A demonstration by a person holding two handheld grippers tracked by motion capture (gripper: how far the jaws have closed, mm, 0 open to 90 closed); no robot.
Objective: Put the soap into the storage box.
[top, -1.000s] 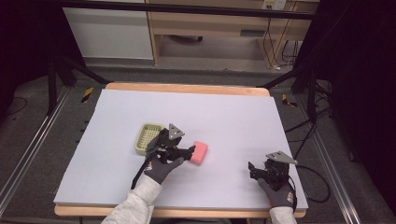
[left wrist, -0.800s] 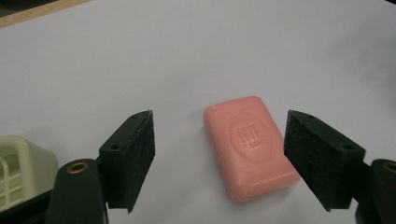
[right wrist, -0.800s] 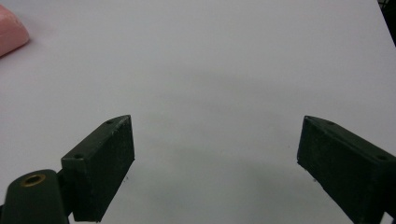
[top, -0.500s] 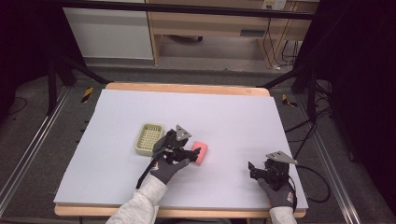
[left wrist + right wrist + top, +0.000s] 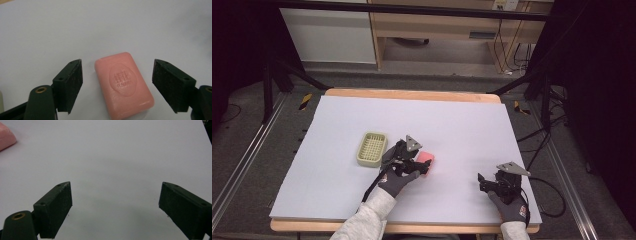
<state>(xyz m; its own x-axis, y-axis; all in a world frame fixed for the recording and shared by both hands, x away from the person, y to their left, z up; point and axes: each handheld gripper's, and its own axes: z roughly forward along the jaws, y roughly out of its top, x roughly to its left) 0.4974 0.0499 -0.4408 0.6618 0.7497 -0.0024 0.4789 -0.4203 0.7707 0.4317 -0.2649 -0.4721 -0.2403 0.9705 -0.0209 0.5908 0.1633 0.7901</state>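
Observation:
A pink bar of soap [image 5: 427,157] lies flat on the white table sheet [image 5: 462,125], right of a pale green slotted soap dish [image 5: 372,148]. My left gripper [image 5: 421,165] is open and straddles the soap. In the left gripper view the soap [image 5: 123,85] lies between the two jaws of the left gripper [image 5: 117,75], with a gap on each side. My right gripper [image 5: 484,183] rests open near the table's front right. The right gripper [image 5: 115,195] holds nothing, and a corner of the soap [image 5: 6,137] shows at the far left.
The wooden table edge [image 5: 412,94] borders the sheet at the back. Cables [image 5: 557,195] trail off the right side. A wooden cabinet [image 5: 437,30] stands beyond the table.
My left gripper has moved to the right, so its open jaws now stand on either side of the soap. The soap and the right gripper have stayed put.

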